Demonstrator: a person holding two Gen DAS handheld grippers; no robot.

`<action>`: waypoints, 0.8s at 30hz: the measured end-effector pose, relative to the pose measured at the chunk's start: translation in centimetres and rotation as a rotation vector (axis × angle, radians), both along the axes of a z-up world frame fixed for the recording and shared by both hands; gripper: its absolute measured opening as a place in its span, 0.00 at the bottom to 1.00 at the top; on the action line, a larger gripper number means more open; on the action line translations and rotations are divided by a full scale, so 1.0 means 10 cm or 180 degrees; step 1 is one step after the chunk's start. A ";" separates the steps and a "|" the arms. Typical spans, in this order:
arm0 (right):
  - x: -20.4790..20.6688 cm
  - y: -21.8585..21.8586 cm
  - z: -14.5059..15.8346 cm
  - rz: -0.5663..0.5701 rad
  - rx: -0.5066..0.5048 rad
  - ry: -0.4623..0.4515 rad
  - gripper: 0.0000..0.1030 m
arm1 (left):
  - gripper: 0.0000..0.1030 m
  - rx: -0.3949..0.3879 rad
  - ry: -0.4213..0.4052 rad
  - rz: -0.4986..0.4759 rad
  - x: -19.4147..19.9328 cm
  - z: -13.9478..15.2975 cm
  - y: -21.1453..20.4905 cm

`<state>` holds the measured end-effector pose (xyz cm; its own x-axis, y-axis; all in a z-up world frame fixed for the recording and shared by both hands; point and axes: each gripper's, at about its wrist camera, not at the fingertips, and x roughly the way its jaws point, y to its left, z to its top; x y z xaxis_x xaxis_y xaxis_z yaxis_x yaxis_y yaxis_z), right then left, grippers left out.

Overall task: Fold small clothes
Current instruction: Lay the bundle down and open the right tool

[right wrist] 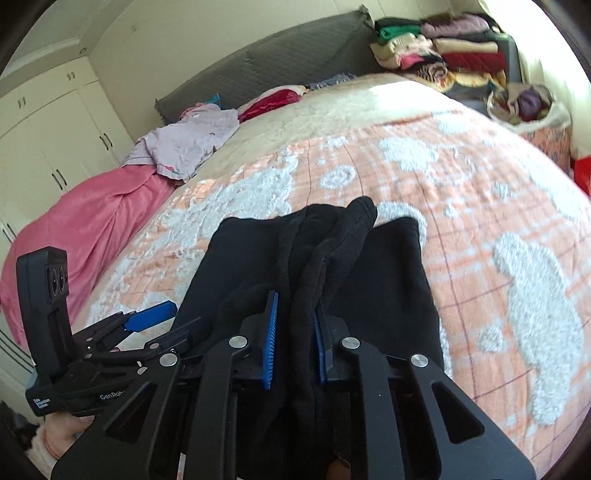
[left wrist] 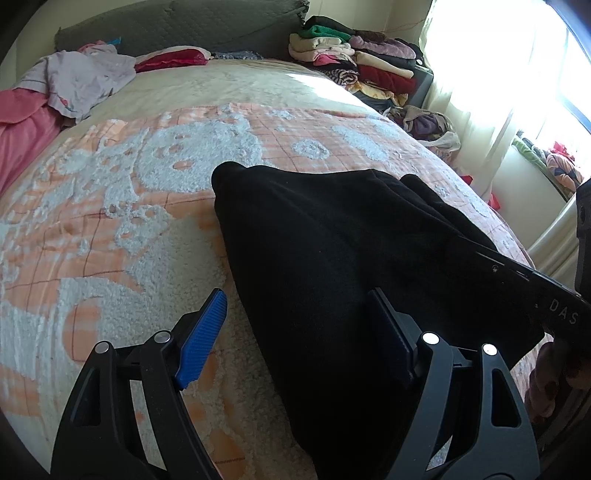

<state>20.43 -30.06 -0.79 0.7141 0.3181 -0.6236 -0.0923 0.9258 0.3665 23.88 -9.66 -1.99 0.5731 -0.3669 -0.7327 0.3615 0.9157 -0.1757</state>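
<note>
A small black fleece garment [left wrist: 332,251] lies on the orange-and-white patterned blanket [left wrist: 110,206]; it also shows in the right wrist view [right wrist: 325,258]. My left gripper [left wrist: 295,332] is open, its blue left pad [left wrist: 203,332] over the blanket and its right finger on the garment's near edge. My right gripper [right wrist: 293,343] is shut on a bunched fold of the black garment, held between its blue pads [right wrist: 271,343]. The left gripper also shows in the right wrist view [right wrist: 147,321], at the garment's left edge.
A lilac garment [left wrist: 81,81] and a pink cloth [left wrist: 22,125] lie at the bed's far left. A red item [left wrist: 170,59] lies by the grey headboard [left wrist: 177,26]. Stacked folded clothes [left wrist: 354,55] stand at the far right. White wardrobes [right wrist: 44,140] stand left.
</note>
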 end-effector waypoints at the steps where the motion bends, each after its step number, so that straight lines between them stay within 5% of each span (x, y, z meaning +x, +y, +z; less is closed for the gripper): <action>1: -0.02 0.00 0.04 0.0006 -0.0036 -0.0057 0.14 | 0.68 -0.0016 -0.0005 -0.0003 -0.01 0.02 0.00; 7: -0.13 -0.10 0.26 0.0028 -0.0245 -0.0350 0.14 | 0.71 -0.0156 -0.0010 -0.0075 -0.06 0.13 -0.02; 14: -0.02 -0.39 -0.07 -0.0134 -0.0189 -0.0031 0.15 | 0.71 -0.0109 0.0065 -0.0207 -0.10 0.08 -0.20; 17: 0.01 -0.46 -0.36 -0.0331 -0.0224 0.0243 0.29 | 0.75 -0.0048 0.0148 -0.0215 -0.08 -0.04 -0.25; 18: -0.01 -0.48 -0.40 -0.0397 -0.0220 0.0261 0.41 | 0.75 -0.0046 0.0173 -0.0205 -0.07 -0.07 -0.25; 24: -0.25 -0.53 -0.26 -0.0595 -0.0207 0.0168 0.54 | 0.76 -0.0052 0.0157 -0.0169 -0.10 -0.05 -0.21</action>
